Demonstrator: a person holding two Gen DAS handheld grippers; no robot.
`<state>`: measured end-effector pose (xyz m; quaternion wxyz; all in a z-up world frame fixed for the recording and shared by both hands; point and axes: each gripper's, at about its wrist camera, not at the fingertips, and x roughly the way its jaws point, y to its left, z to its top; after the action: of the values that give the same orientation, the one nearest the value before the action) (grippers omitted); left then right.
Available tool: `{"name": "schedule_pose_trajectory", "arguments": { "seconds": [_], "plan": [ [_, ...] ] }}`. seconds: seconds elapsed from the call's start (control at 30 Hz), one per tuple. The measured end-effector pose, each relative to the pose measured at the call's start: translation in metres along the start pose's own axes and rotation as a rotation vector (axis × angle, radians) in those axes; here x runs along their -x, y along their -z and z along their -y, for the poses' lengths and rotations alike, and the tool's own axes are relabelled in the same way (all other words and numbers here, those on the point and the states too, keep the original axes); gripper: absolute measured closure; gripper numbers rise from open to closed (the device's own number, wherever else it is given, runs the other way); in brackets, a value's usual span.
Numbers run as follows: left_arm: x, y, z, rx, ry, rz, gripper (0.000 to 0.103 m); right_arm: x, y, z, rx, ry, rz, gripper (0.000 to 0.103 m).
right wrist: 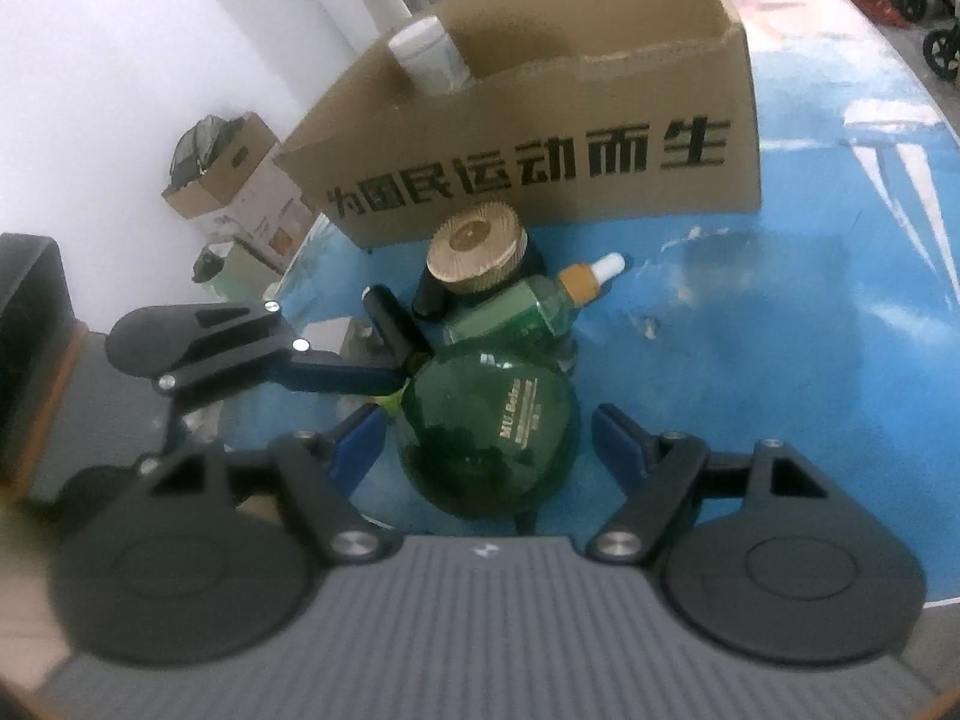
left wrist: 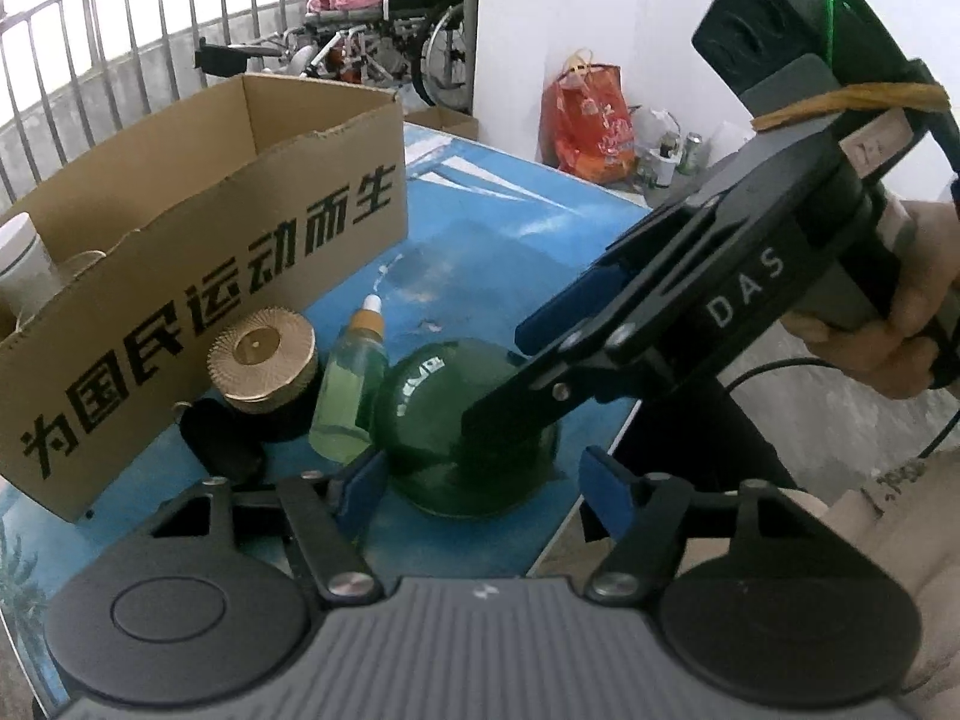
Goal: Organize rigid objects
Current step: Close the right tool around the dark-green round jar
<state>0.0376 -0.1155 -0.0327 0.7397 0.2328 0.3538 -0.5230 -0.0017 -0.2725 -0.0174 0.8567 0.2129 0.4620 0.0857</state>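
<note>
Looking along both tools, I find the round green glass bottle [right wrist: 489, 438] lying on its side on the blue bench [right wrist: 810, 324], just in front of the printed cardboard box [right wrist: 540, 138], its dark neck slanting up and left toward the box and its fat belly toward me. The right hand-held gripper [right wrist: 483, 444] is spread wide with the belly sitting between its blue pads [right wrist: 618, 438]; I cannot tell whether either pad touches the glass. The left hand-held gripper [left wrist: 480, 486] is also spread and holding nothing, its tips straddling the same bottle from the neck side. I judge the right one nearer and better lined up, since it closes across the belly. Between bottle and box sit a green dropper bottle [right wrist: 528, 306], leaning against the round bottle, and a gold-lidded jar [right wrist: 477, 258]. A white container [right wrist: 426, 54] already stands inside the box, so I reckon the bottle goes there too.
</note>
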Motion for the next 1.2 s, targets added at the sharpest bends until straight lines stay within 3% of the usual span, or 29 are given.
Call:
{"name": "schedule_pose_trajectory", "arguments": {
  "seconds": [0.3, 1.2],
  "plan": [
    [-0.011, -0.001, -0.006, 0.013, 0.0, -0.026, 0.032, -0.013, 0.003, 0.007, -0.034, -0.017, -0.045, 0.029],
    [-0.029, -0.009, -0.007, -0.006, 0.031, -0.018, 0.027, -0.009, 0.003, 0.018, -0.084, -0.024, -0.053, 0.028]
  ]
}}
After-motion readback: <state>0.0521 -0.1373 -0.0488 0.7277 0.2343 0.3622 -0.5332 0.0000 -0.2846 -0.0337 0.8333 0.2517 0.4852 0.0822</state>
